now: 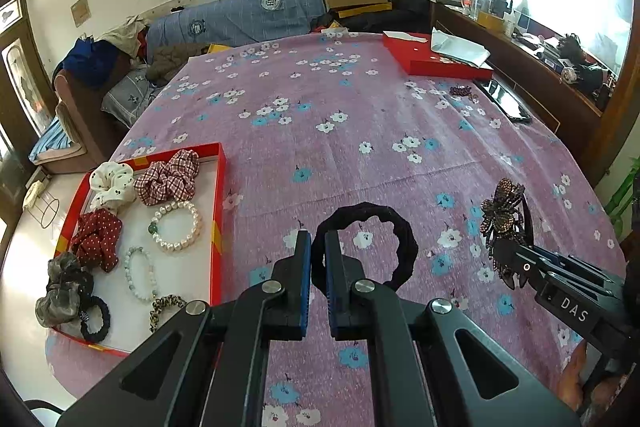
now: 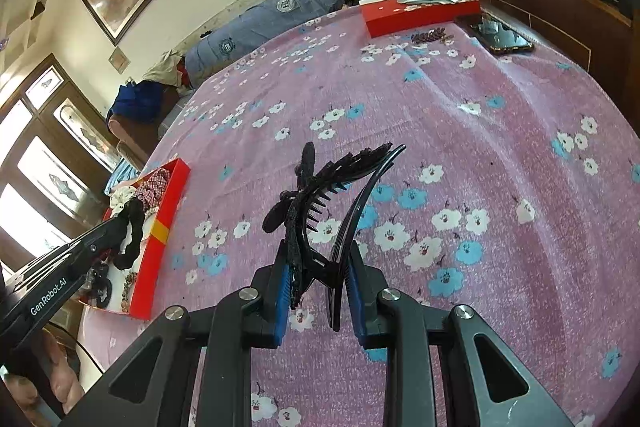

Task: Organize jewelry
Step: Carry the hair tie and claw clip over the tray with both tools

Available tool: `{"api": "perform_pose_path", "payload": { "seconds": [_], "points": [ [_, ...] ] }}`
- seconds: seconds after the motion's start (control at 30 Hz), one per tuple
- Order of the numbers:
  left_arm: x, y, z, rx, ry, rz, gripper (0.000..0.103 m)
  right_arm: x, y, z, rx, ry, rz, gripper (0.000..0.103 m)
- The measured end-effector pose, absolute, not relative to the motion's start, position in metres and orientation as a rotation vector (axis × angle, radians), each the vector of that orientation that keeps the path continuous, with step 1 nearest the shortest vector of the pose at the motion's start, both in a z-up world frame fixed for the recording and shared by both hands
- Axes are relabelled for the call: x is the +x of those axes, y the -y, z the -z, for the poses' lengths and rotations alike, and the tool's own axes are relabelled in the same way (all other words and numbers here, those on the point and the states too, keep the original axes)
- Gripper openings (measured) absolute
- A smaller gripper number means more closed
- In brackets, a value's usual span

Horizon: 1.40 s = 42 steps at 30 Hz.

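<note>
My left gripper point(image 1: 318, 239) is shut on the near rim of a black hair tie point(image 1: 384, 219), held just above the flowered purple cloth, right of the red tray point(image 1: 218, 195). The tray holds several scrunchies, a pearl bracelet point(image 1: 178, 225) and a pale bead bracelet point(image 1: 140, 273). My right gripper point(image 2: 318, 263) is shut on the base of a black claw hair clip point(image 2: 320, 183) with a beaded brown ornament. The clip point(image 1: 502, 211) stands up to the right of the hair tie. In the right wrist view the left gripper point(image 2: 116, 223) and hair tie point(image 2: 134, 227) hang over the tray point(image 2: 168, 211).
A second red box point(image 1: 436, 61) with white paper on it lies at the far right of the table. Beside it are a dark bead piece point(image 1: 460, 91) and a phone point(image 1: 506, 101). A sofa with clothes stands beyond the left edge, a wooden sideboard on the right.
</note>
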<state>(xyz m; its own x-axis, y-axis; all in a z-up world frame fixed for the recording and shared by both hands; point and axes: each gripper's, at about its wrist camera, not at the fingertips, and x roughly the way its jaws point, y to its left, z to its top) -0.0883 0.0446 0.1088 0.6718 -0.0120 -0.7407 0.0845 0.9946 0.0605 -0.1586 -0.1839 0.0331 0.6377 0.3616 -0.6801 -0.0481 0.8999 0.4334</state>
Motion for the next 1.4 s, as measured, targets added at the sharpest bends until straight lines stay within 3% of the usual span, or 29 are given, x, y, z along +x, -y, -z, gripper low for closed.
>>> {"api": "perform_pose_path", "payload": {
  "seconds": [0.73, 1.4],
  "points": [
    [-0.088, -0.078, -0.098, 0.045, -0.852, 0.023, 0.006, -0.151, 0.153, -0.028, 0.35, -0.889, -0.275, 0.027],
    [-0.092, -0.156, -0.098, -0.101, -0.85, -0.031, 0.006, -0.134, 0.087, -0.029, 0.266, -0.934, -0.344, 0.027]
  ]
}}
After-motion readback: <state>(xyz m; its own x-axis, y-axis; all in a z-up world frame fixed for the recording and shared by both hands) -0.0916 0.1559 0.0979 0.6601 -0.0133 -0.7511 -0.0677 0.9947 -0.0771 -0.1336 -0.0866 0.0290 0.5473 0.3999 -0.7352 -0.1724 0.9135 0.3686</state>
